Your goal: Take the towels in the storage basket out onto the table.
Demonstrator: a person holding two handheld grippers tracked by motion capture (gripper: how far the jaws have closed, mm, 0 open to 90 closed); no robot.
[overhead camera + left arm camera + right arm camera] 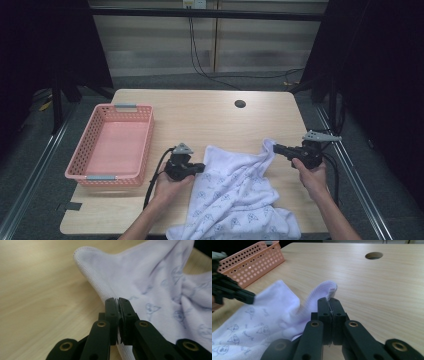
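White towel [235,197] w/ small blue print lies crumpled on the surface [200,117], to the right of the pink basket [112,145], its near end hanging over the surface's near edge. Left claw [201,167] is clamped tight on the towel's hemmed edge just below its left far corner; left gripper view shows the hem pinched between the jaws. Right claw [276,148] is likewise closed on the right far corner, a fold of cloth sticking up past the jaws in the right gripper view. Cloth between the two corners sags, not taut. Judgement: thin terry, light, fully limp, not fragile; won't hold shape, will drape & bunch when lifted. Hem is thicker, so best grip pts = corners/hem, as now. Basket empty, well apart from towel.
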